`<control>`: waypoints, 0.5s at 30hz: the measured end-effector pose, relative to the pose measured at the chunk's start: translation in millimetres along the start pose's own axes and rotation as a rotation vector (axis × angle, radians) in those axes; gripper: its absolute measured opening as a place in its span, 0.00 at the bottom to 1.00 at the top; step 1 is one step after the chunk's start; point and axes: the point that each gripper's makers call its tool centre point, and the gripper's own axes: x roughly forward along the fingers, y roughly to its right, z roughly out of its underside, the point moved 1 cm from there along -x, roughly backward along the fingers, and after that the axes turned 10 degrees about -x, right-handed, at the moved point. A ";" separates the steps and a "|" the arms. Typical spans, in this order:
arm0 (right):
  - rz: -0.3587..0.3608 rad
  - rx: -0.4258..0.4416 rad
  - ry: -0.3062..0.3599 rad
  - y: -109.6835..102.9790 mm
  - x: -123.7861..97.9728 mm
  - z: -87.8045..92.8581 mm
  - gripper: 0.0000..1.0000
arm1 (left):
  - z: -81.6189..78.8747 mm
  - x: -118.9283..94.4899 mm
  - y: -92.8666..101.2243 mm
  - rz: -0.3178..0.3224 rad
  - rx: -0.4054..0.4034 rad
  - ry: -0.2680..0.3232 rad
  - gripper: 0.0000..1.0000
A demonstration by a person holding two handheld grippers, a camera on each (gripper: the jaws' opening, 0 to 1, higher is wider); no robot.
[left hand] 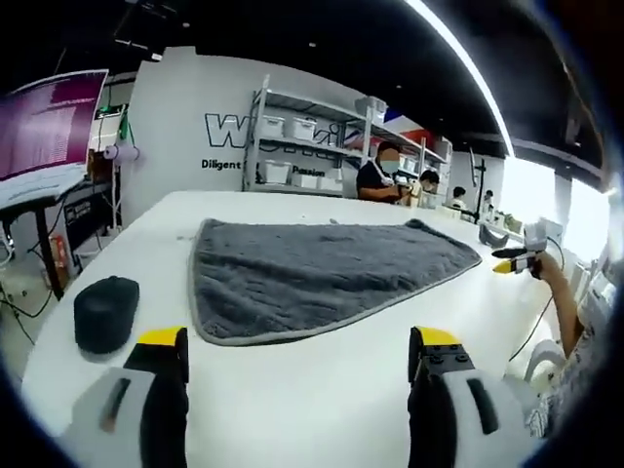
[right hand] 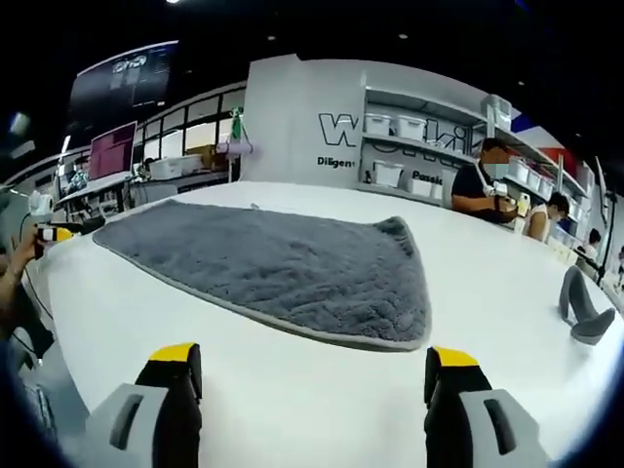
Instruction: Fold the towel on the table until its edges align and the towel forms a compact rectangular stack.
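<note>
Towel flat on table, both grippers open and clear of it, no fold started.

The grey towel (left hand: 322,273) lay spread in a single layer on the white table (left hand: 292,400), its pale-edged near hem facing both cameras, probably laid out flat so corners were easy to reach. The left gripper (left hand: 297,356) sat short of the hem, jaws wide apart, holding nothing; the right gripper (right hand: 314,375) was likewise wide open and empty, just short of the towel's near edge. A dark round object (left hand: 105,312) rested on the table left of the towel, apart from it. Storage shelves (left hand: 302,146) and seated people were beyond the table.
</note>
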 end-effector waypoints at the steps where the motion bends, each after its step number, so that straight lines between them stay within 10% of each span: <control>1: -0.001 -0.003 0.004 -1.0 -0.4 -1.9 0.99 | -0.1 2.0 -0.1 0.003 -0.004 -0.002 0.92; 15: -0.028 -0.041 0.009 -8.2 -2.7 -7.5 0.99 | -0.9 28.5 -9.5 0.038 -0.014 -0.087 0.74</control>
